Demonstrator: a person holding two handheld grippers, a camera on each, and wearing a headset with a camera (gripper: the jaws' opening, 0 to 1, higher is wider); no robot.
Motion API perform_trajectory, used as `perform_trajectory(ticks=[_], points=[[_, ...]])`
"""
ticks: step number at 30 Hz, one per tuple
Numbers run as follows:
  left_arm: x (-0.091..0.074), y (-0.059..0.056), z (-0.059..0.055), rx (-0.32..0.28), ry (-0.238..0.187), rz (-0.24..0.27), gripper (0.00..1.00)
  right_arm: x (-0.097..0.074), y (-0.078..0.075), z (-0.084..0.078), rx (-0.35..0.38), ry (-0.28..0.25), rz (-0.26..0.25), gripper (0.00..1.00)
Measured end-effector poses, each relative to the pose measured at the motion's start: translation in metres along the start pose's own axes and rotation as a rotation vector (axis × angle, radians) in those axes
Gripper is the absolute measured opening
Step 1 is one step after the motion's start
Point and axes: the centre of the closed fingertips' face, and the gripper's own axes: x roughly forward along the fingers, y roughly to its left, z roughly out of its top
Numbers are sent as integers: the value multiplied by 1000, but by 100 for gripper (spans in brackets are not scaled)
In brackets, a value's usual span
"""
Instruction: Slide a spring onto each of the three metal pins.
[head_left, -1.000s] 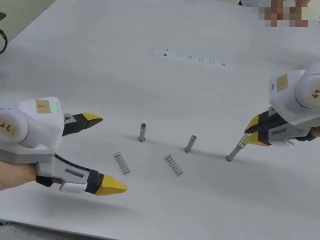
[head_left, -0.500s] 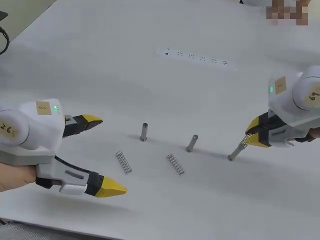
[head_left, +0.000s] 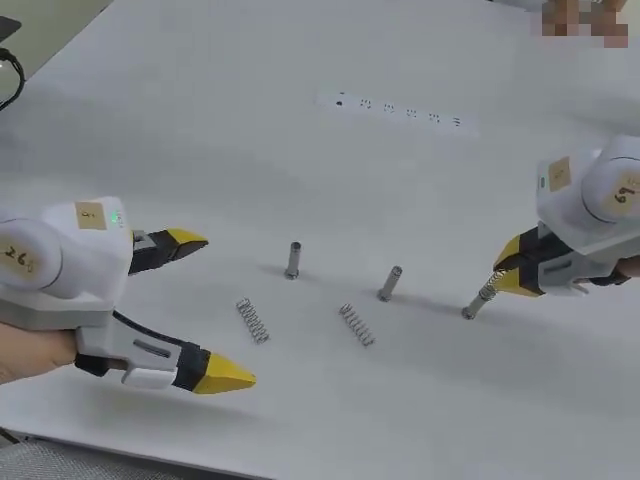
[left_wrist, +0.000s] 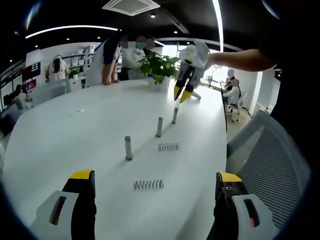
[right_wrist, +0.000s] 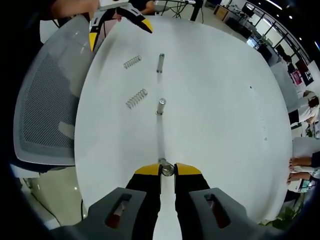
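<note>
Three metal pins stand on the white table: a left pin (head_left: 293, 260), a middle pin (head_left: 390, 283) and a right pin (head_left: 469, 311). My right gripper (head_left: 506, 272) is shut on a spring (head_left: 487, 290) that sits over the right pin's top; in the right gripper view the spring's end (right_wrist: 167, 169) shows between the yellow tips. Two loose springs lie flat, one (head_left: 253, 320) near the left pin and one (head_left: 356, 325) in front of the middle pin. My left gripper (head_left: 205, 308) is open wide at the left, holding nothing, with the near spring (left_wrist: 148, 185) just ahead of it.
A white power strip (head_left: 400, 110) lies far back on the table. A grey mesh chair (right_wrist: 47, 100) stands by the table's near edge. People stand beyond the far end of the table, next to a potted plant (left_wrist: 159, 65).
My right gripper has moved the spring a little lower along the right pin. The left gripper and the loose springs have stayed put; the head camera shifted slightly.
</note>
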Motion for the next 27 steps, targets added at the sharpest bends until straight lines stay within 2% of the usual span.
perform_trajectory(ticks=[3,27], points=[[0,0,-1,-3,4,0,97,2,-1,1,-7,-14,-3,7],[-2,2,-8,-8,18,6,96,28,6,-12,32,5,39,7]])
